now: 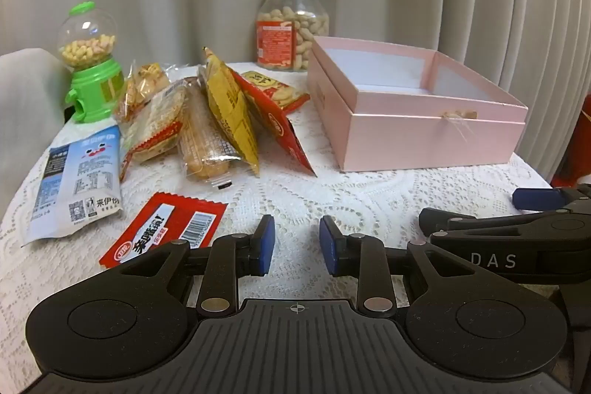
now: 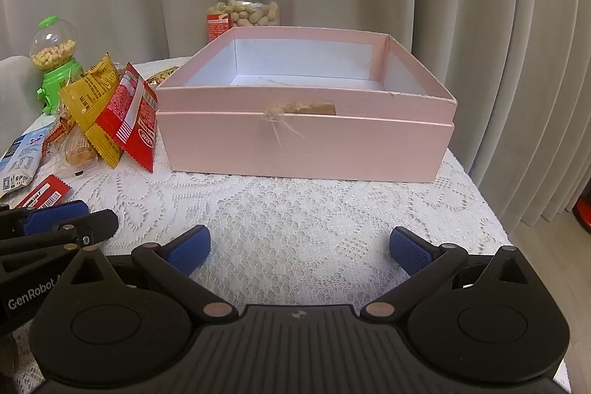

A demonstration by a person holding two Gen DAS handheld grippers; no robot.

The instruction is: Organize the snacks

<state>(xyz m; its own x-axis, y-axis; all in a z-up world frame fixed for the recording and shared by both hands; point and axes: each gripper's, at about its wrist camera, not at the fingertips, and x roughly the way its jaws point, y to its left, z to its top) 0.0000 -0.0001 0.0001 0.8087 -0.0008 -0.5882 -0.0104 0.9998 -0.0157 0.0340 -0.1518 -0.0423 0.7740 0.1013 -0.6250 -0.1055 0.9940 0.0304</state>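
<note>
An open, empty pink box (image 1: 424, 139) (image 2: 306, 146) stands on the lace-covered table at the right. Left of it lies a pile of snack packets: a red one (image 1: 273, 120) (image 2: 129, 120), a yellow one (image 1: 229, 109) (image 2: 92, 98), a clear-wrapped pastry (image 1: 203, 143), a pale blue bag (image 1: 79, 180) and a flat red packet (image 1: 162, 231) nearest me. My left gripper (image 1: 297, 242) is partly open and empty, low over the cloth just right of the flat red packet. My right gripper (image 2: 299, 246) is wide open and empty, in front of the box.
A jar of peanuts (image 1: 291, 28) (image 2: 243, 6) stands behind the box. A green candy dispenser (image 1: 90, 61) (image 2: 55, 61) stands at the back left. Curtains hang behind the table. The table edge drops off at the right (image 2: 491, 209).
</note>
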